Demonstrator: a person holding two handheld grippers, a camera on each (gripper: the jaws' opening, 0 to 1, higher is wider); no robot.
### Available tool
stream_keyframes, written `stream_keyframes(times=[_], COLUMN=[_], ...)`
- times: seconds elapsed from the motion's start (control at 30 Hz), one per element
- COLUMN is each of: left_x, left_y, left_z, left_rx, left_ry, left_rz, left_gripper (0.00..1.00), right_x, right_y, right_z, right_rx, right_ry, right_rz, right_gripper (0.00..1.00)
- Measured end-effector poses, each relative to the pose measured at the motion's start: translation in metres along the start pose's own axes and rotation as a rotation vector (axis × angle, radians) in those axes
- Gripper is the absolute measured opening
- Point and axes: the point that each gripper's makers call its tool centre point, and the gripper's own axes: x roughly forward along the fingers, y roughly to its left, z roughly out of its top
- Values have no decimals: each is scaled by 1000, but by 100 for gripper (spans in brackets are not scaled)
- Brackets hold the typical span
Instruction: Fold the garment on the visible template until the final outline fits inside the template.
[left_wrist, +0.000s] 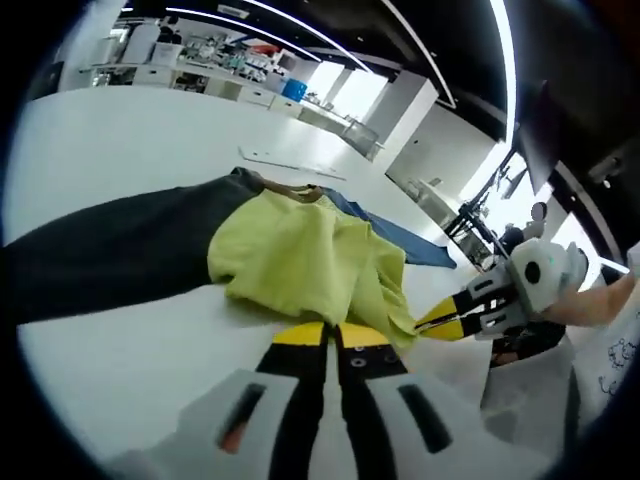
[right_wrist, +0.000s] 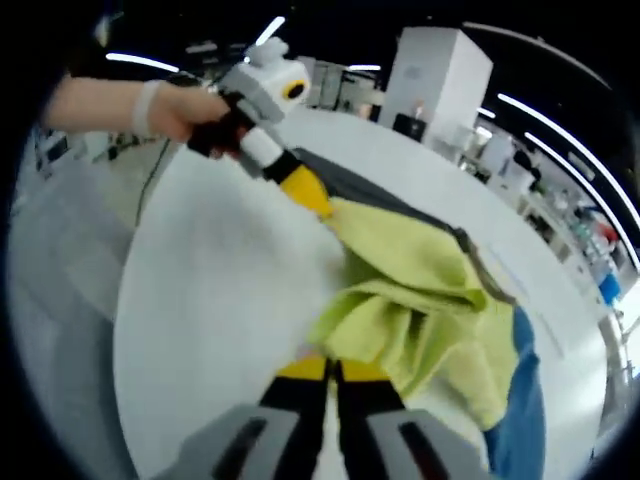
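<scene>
A yellow-green garment (left_wrist: 300, 260) lies bunched on a white table, partly over a dark grey sheet (left_wrist: 110, 250). My left gripper (left_wrist: 332, 332) is shut on the garment's near edge. The right gripper (left_wrist: 428, 324) comes in from the right, held by a hand, and pinches a corner of the same cloth. In the right gripper view, the right gripper (right_wrist: 335, 366) is shut on a crumpled fold of the garment (right_wrist: 420, 270). There the left gripper (right_wrist: 318, 203), held by a hand (right_wrist: 180, 110), grips the far edge by the dark grey sheet (right_wrist: 370, 180).
A blue sheet (left_wrist: 400, 235) lies beyond the garment, also visible as the blue sheet (right_wrist: 520, 410) in the right gripper view. The white table (left_wrist: 120, 340) spreads wide around the cloth. Benches and shelving (left_wrist: 200, 60) stand at the back, and a white pillar (right_wrist: 435, 75) rises behind.
</scene>
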Motion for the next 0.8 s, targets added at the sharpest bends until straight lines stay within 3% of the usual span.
stream_keyframes(times=[0.43,0.8], left_x=[-34,-58], left_y=[-5,-1], left_z=[-51,-77], left_rx=[-13,-44], left_ry=[70,102], left_rz=[1,17], left_gripper=[0,0], right_x=[-35,-64], right_y=[12,15], right_z=[-40,-72], right_rx=[52,91], right_ry=[55,107], right_rz=[-30,-72], right_gripper=[0,0])
